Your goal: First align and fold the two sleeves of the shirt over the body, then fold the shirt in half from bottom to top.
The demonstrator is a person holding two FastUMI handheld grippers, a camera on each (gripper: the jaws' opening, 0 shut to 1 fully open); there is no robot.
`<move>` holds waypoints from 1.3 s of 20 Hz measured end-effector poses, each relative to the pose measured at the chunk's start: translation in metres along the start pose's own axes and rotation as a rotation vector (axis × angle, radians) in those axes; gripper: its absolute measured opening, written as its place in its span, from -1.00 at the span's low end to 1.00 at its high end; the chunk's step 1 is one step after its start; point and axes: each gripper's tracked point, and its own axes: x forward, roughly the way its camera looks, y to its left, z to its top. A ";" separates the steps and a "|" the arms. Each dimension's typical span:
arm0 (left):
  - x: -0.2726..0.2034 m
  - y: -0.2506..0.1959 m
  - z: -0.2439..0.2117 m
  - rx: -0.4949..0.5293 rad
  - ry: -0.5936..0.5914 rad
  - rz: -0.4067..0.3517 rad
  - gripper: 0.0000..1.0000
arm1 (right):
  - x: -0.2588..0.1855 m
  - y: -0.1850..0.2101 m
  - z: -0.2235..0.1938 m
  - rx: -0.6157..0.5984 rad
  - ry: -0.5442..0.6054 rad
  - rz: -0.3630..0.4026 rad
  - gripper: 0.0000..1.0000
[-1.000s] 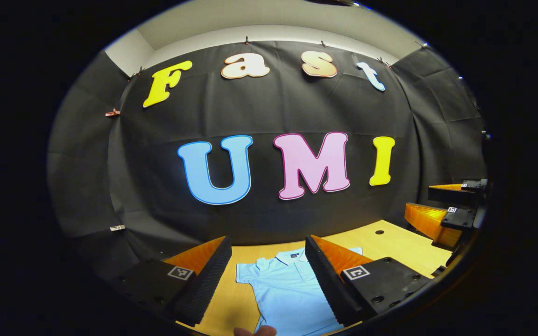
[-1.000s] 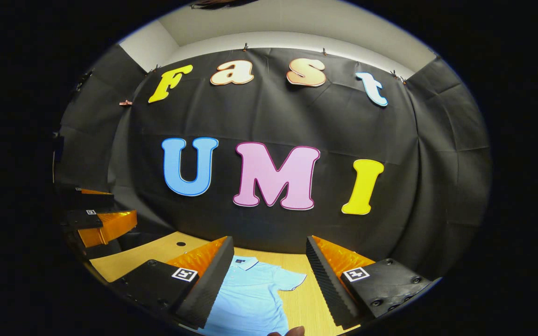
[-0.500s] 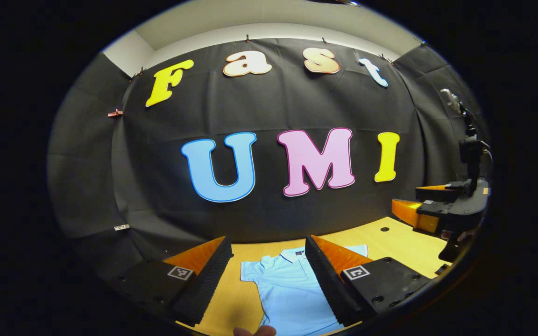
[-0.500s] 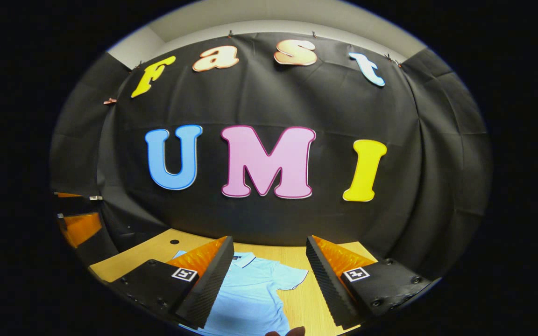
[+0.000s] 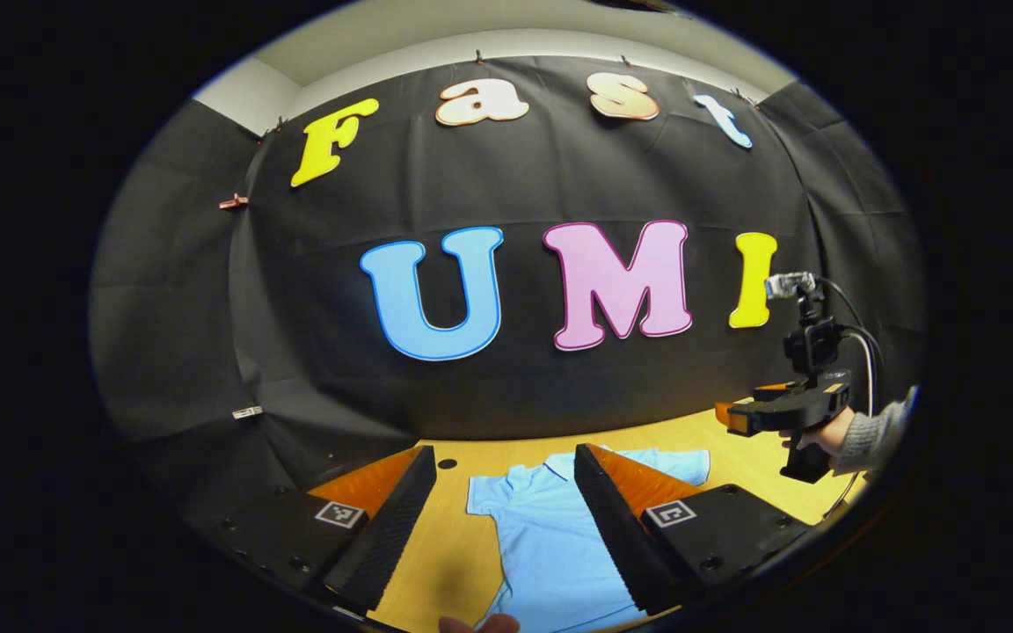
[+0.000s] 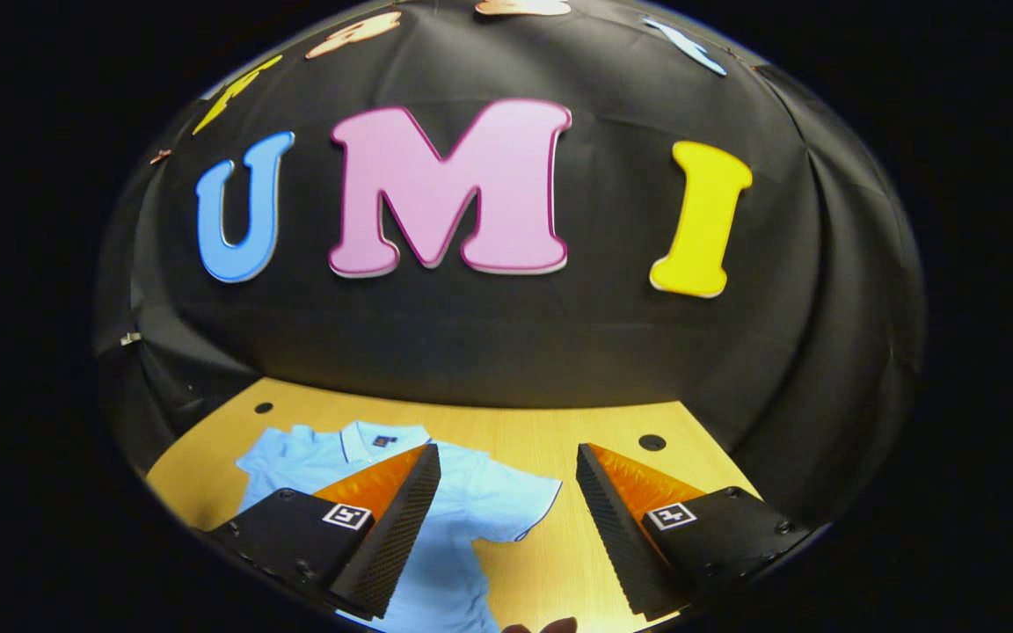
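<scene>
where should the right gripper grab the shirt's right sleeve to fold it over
Pinch the outer hem of the sleeve on the light blue shirt, coming down from above. It lies flat and spread on the table, so the free edge lifts easiest. The right gripper is open above it.

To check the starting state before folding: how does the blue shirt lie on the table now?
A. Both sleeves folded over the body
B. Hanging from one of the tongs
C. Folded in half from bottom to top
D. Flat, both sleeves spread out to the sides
D: the shirt lies flat on the table, its sleeves spread out sideways, and both tongs are open above it.
</scene>
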 end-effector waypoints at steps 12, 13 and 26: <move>-0.004 -0.009 -0.031 0.016 0.107 0.082 1.00 | 0.135 -0.031 -0.142 0.058 0.325 -0.083 0.94; -0.004 -0.009 -0.033 0.017 0.113 0.084 1.00 | 0.140 -0.030 -0.149 0.056 0.345 -0.085 0.94; -0.003 -0.008 -0.048 -0.002 0.150 0.092 1.00 | 0.156 -0.017 -0.181 0.078 0.453 -0.077 0.59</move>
